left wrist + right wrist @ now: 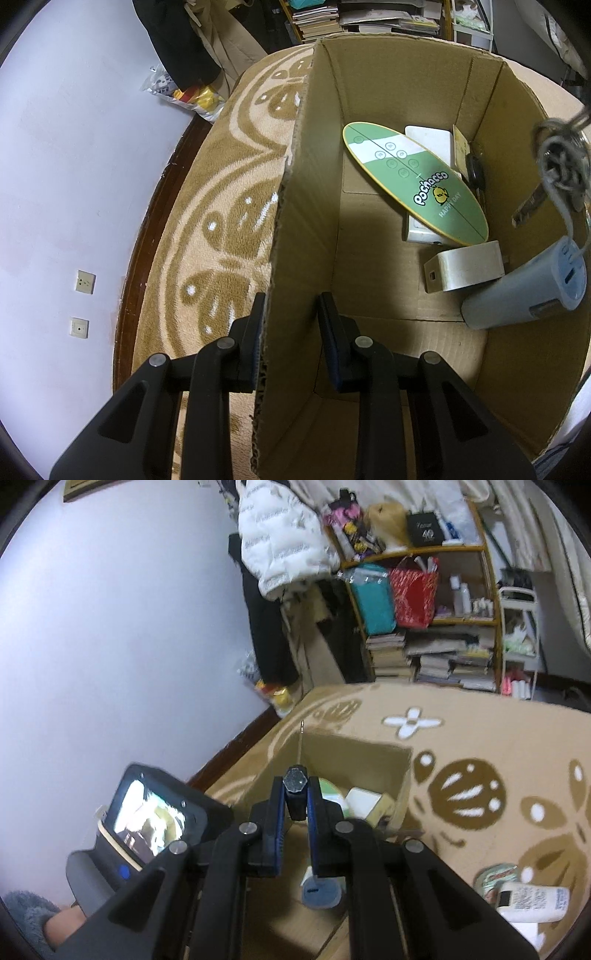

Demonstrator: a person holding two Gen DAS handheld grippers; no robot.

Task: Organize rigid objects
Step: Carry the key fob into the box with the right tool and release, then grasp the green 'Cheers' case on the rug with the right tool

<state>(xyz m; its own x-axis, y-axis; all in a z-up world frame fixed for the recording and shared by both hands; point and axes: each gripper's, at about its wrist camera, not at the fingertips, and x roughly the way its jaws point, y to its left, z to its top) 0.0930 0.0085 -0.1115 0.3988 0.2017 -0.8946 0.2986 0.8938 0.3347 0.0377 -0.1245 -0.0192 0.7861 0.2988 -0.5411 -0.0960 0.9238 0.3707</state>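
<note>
My left tongs [291, 321] clamp the brown cardboard box's wall [303, 206]; right tongs [295, 797] pinch a black hexagonal-headed tool [294, 786], whose thin tip might snag the rim.

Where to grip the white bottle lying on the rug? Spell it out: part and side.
Take the white bottle across its round body, near the middle, coming down from above. It lies flat on its side on the rug, so the long sides are free. I would approach from its far side, since a round tin sits close against it.
</note>
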